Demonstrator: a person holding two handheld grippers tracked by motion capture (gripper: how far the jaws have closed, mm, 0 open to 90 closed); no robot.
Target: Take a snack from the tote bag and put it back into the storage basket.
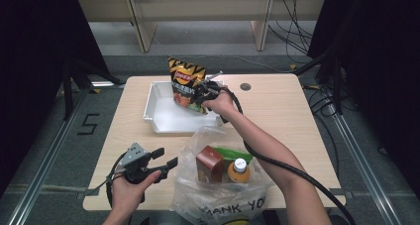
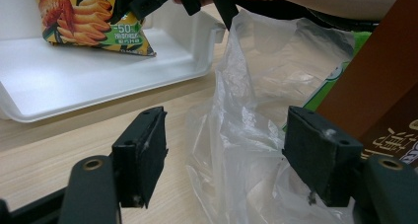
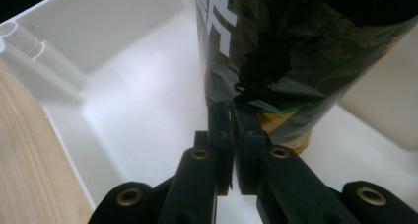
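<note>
High view first, with the white tray (image 1: 163,117) as my landmark. Nearer to me than the tray and off its left corner, my left gripper (image 1: 167,162) rests low over the bare wooden table (image 1: 292,111) with its jaws spread apart and nothing between them. Just to its right, against the tray's near rim, stands the clear plastic bag (image 1: 218,195), which holds a brown carton (image 1: 209,164), a bottle with a white cap (image 1: 239,169) and something green (image 1: 236,154) behind them.

Over the tray's right half, my right gripper (image 1: 202,92) is clamped tight on the edge of the chip bag (image 1: 184,81). The bag stands upright above the tray's far right part, tilted a little; I cannot tell whether its bottom touches the tray floor.

From the left gripper view, my two pads (image 2: 143,155) stand wide apart, the plastic bag (image 2: 246,150) crumpled just beyond them and the carton (image 2: 379,91) at the right. The tray (image 2: 98,81) lies to the left, with the chip bag (image 2: 93,21) above it.

From the right gripper view, my fingers (image 3: 220,130) are pinched together on the chip bag's (image 3: 276,46) dark lower edge, the tray's (image 3: 123,100) white floor underneath.
</note>
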